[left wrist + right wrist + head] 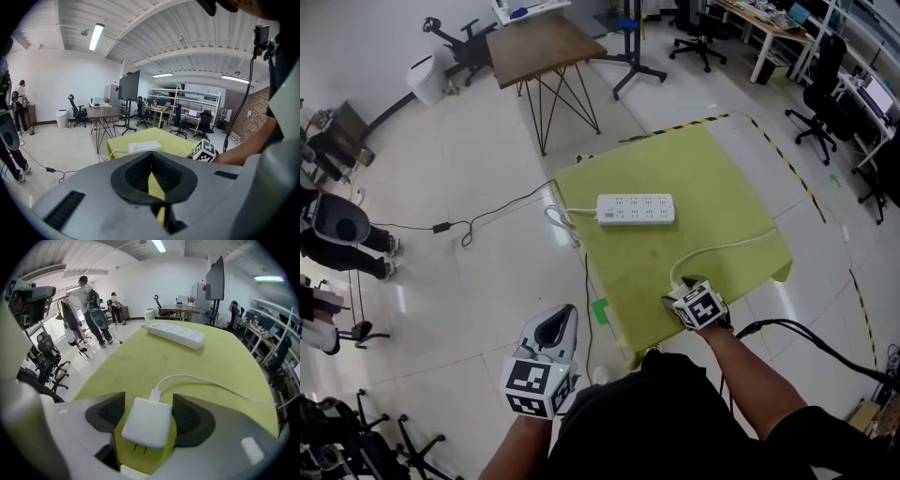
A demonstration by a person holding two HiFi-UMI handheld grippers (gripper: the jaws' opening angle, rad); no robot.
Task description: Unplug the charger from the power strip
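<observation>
Right gripper (149, 414): jaws are standing wide apart, pointing steeply down over the near edge of the table.

White charger (146, 423) is lying flat on the yellow-green tablecloth (140, 362), between the two dark pads. A strip of cloth is showing on each side of it, so neither pad is pressing on it. Its two metal prongs are showing bare, pointing back toward the gripper body. Its white cable (211, 384) is leaving the far end and curving off to the right across the cloth.

White power strip (636, 209) is sitting near the middle of the table, lengthwise left to right in the head view. The charger is lying unplugged and well apart from it, toward the near edge. The strip's own cord (560, 221) is looping off the table's left edge down to the floor.

Left gripper (559, 321): hanging over the floor beside the table's near left corner, clear of the cloth. Its jaws are drawn together to a thin slit, nothing between them.
</observation>
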